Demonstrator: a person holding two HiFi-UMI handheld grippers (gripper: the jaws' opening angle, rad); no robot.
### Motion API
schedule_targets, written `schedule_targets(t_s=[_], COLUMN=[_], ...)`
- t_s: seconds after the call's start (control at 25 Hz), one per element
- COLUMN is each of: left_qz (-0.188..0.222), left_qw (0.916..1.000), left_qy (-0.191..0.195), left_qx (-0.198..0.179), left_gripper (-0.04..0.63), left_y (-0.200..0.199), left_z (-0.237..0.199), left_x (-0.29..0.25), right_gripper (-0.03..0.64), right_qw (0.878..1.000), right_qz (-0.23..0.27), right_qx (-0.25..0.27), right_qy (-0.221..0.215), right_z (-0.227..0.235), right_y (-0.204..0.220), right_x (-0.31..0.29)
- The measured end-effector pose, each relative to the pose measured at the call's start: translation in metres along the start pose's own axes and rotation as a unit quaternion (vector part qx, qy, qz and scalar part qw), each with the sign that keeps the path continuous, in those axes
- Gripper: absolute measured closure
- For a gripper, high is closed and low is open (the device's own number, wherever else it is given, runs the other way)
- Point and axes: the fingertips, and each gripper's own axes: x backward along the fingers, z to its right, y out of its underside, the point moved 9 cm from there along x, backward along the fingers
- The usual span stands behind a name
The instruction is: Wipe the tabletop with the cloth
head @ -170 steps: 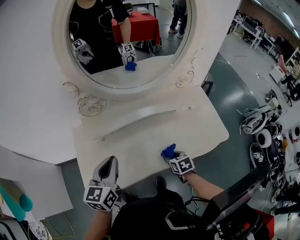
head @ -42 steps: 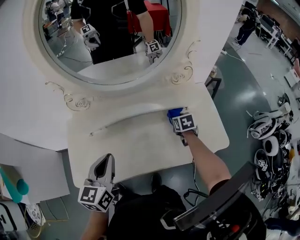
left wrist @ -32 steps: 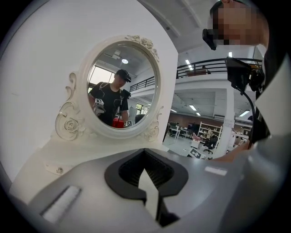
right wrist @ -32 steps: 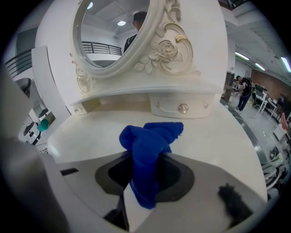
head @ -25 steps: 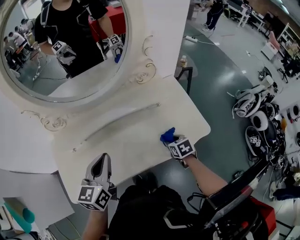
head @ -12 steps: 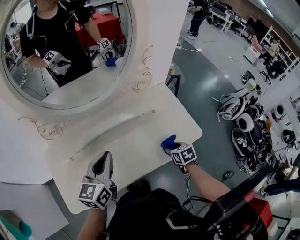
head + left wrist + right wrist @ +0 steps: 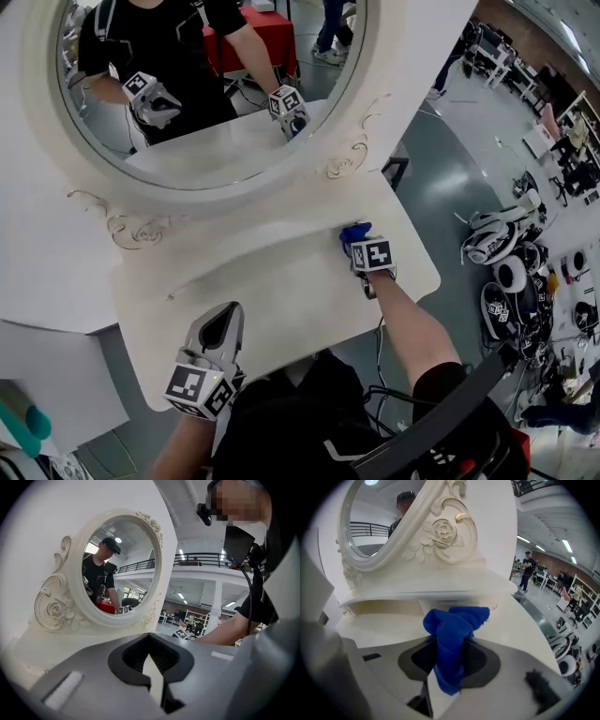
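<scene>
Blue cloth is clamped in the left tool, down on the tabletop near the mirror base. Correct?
No. The blue cloth is clamped in the right tool, as the right gripper view shows. The left tool holds nothing in the left gripper view. The rest stands: it is down on the tabletop near the mirror base.

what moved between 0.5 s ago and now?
The right claw, shut on the blue cloth, swept it from the tabletop's front edge back toward the mirror. The left claw stayed shut and empty at the front left.
</scene>
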Motion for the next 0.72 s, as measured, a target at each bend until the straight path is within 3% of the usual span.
schedule_targets(t_s=[0.36, 0.72], left_qz=[0.002, 0.014], left_qw=[0.9995, 0.9995], left_qy=[-0.031, -0.03], left_qx=[0.007, 0.003], left_gripper=[0.586, 0.586], left_y=[-0.001, -0.01], left_z=[-0.005, 0.035], left_x=[-0.013, -0.069], right_gripper=[0.485, 0.485], right_qw=[1.0, 0.999], right_qz=[-0.002, -0.011], right_qx=[0.009, 0.009], right_qy=[-0.023, -0.045], right_z=[0.007, 0.03], right_y=[-0.004, 0.053], right_x=[-0.015, 0.031])
